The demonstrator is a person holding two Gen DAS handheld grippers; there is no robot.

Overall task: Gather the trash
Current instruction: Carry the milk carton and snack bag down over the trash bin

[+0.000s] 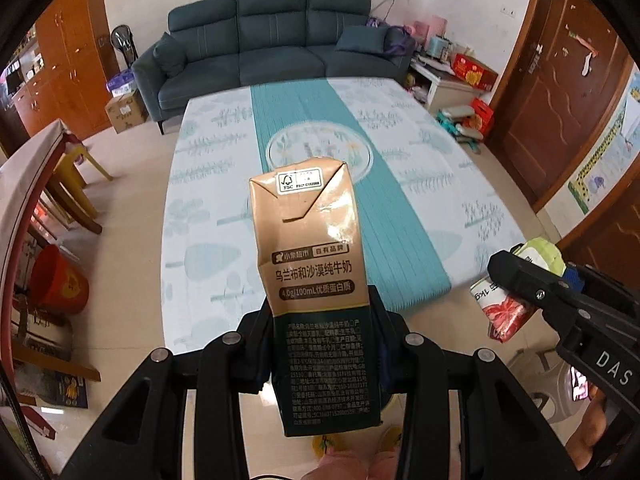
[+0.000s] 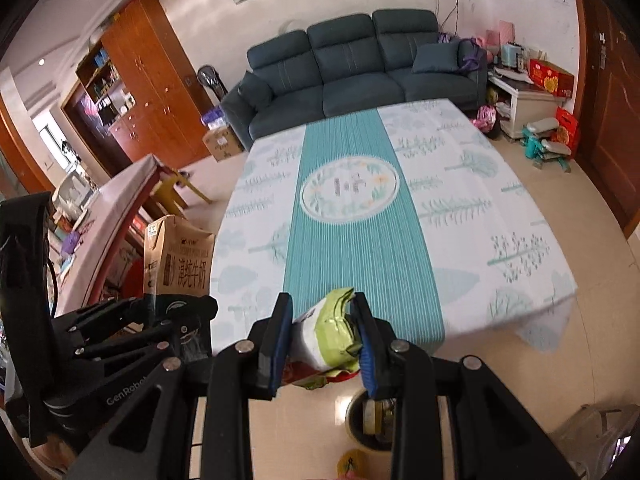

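Observation:
My left gripper [image 1: 322, 312] is shut on a tan and dark green milk carton [image 1: 312, 248], which stands upright between the fingers, off the near edge of the table [image 1: 208, 168]. The same carton [image 2: 176, 260] shows at the left of the right wrist view, with the left gripper [image 2: 176, 312] under it. My right gripper [image 2: 324, 320] is shut on a crumpled green, white and red snack wrapper [image 2: 328, 332]. In the left wrist view the right gripper [image 1: 516, 276] and its wrapper [image 1: 504, 312] hang at the lower right. A round bin [image 2: 368, 420] sits on the floor under the right gripper.
The table wears a white and teal cloth [image 2: 360, 240]. Behind it stands a dark blue sofa [image 1: 272, 48]. A second table [image 1: 28, 168] with a yellow stool [image 1: 80, 160] is on the left, by a red bucket [image 1: 56, 280]. Boxes [image 1: 472, 72] and a wooden door [image 1: 560, 80] are on the right.

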